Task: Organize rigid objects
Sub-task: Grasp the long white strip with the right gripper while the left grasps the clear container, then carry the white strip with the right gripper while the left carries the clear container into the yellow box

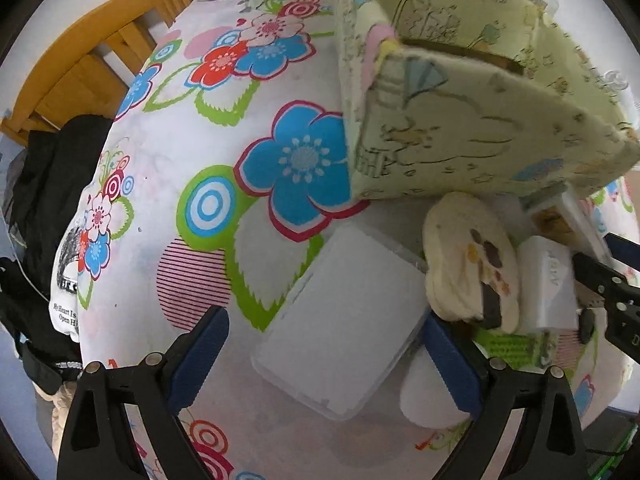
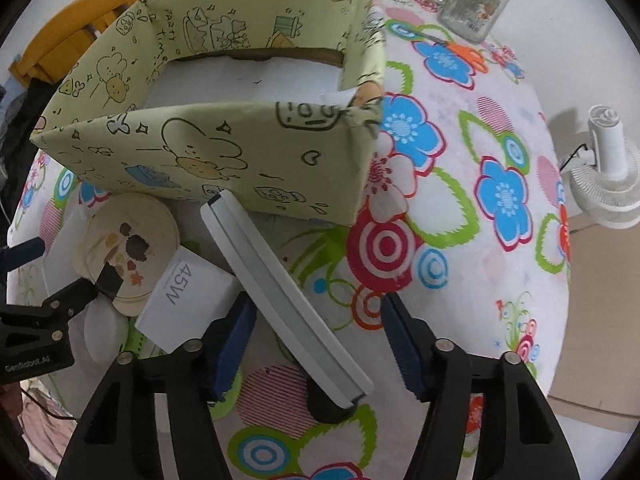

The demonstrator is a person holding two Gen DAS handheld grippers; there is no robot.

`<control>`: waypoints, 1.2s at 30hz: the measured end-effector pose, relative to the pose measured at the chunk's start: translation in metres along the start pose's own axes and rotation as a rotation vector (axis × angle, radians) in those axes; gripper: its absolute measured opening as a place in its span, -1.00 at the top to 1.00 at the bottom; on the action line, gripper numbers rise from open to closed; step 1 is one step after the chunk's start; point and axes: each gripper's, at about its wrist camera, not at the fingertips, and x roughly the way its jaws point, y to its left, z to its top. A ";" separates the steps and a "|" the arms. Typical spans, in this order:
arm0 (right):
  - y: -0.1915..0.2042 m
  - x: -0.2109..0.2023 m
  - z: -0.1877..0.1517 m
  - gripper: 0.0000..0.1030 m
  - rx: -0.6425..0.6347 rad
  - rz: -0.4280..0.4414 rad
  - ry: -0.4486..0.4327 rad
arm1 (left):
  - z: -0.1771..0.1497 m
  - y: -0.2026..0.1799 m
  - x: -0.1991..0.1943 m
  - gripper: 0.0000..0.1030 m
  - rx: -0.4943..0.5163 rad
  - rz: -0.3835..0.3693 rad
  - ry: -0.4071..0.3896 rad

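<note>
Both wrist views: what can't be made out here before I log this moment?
- Fabric storage box, right wrist view: its near wall hides most of the floor inside.
- White 45W box, right wrist view: lower corner hidden behind a finger of the right hand-held gripper.
- Clear plastic case, left wrist view: contents unreadable through the frosted lid.
- Glass mug, right wrist view: top cut off by the frame edge.

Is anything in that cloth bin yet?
Looks empty: the bin shows a bare white bottom in the right wrist view, though the near wall hides part of it.
</note>
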 end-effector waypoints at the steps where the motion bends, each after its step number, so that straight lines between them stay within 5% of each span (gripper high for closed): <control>1: 0.001 0.003 0.001 -0.16 -0.002 0.006 0.005 | 0.003 -0.002 0.007 -0.76 0.004 0.011 0.013; 15: 0.017 0.017 0.000 0.42 -0.013 0.045 0.010 | -0.002 0.006 0.011 -0.35 -0.023 -0.057 -0.001; 36: 0.031 -0.053 -0.018 0.44 0.064 0.097 -0.075 | -0.011 -0.007 -0.054 -0.17 0.016 -0.080 -0.102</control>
